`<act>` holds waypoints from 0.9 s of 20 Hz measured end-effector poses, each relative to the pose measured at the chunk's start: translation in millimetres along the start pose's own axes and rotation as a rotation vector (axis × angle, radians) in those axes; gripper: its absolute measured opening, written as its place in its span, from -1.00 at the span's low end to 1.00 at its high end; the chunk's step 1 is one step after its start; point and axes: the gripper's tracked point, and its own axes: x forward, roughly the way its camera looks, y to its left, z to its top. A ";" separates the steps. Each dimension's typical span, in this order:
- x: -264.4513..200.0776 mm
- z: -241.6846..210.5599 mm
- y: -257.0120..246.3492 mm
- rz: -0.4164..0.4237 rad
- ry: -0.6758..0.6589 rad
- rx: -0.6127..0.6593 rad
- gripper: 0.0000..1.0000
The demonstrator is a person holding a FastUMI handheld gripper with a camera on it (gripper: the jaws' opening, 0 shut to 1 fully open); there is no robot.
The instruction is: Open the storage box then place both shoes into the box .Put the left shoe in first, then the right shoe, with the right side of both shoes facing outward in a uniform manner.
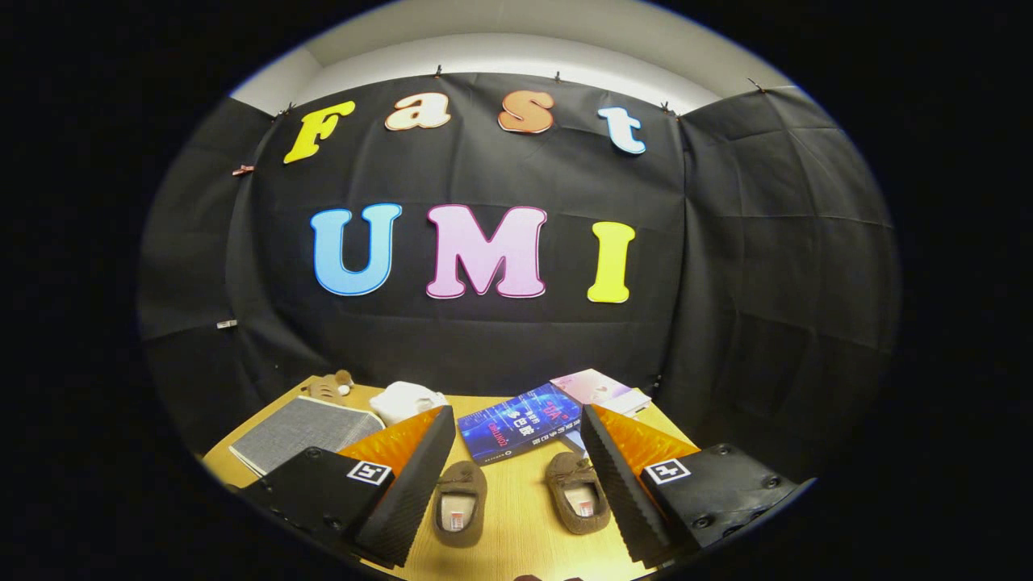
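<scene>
Two small brown slippers lie on the wooden table (pixel 516 532) between my fingers, toes pointing away from me. One slipper (pixel 459 502) lies close to the left finger (pixel 411 492). The other slipper (pixel 578 502) lies against the right finger (pixel 617 492). My gripper (pixel 516 496) hovers above them, open wide, with neither finger touching a shoe. I cannot make out a storage box among the things on the table.
Beyond the slippers lies a blue book (pixel 516 424), with a pink booklet (pixel 599 389) behind it to the right. A grey cloth-covered flat item (pixel 303 432), a white bundle (pixel 411 399) and a small plush toy (pixel 329 386) sit at the back left.
</scene>
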 end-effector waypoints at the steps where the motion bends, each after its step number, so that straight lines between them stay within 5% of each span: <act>1: 2.4 -1.8 0.2 0.011 0.012 -0.002 0.95; 8: 28.9 -19.1 9.0 0.114 0.100 0.026 0.95; 18: 53.2 -78.7 90.1 0.440 0.387 0.233 0.97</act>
